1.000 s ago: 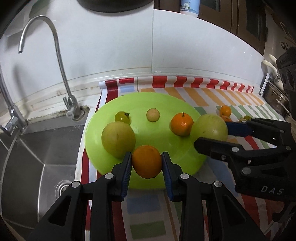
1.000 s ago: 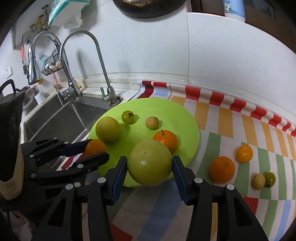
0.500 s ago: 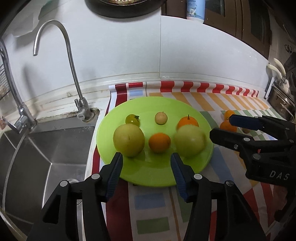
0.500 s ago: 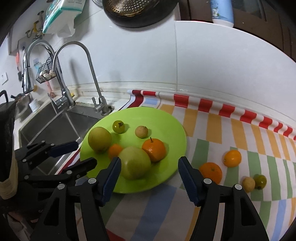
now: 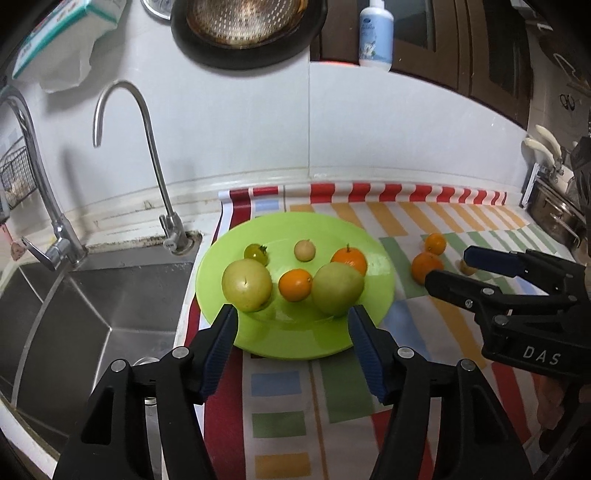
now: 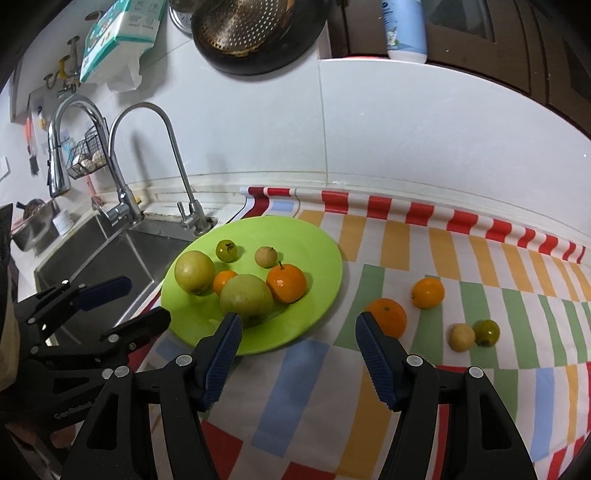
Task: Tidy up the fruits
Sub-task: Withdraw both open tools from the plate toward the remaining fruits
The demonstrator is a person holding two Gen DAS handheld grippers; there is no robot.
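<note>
White letters "DAS" stand on the side of the black plastic right gripper (image 5: 448, 267), seen at the right in the left wrist view. Faint grey lettering, seemingly "GenRobot", runs along the black plastic left gripper (image 6: 147, 301) at the near left in the right wrist view. Print on the white and blue bottle (image 5: 376, 33) and the tissue pack (image 6: 118, 38) is too small to read.

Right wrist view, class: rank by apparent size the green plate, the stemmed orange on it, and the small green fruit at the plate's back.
1. green plate
2. stemmed orange
3. small green fruit, though farther from the camera
</note>
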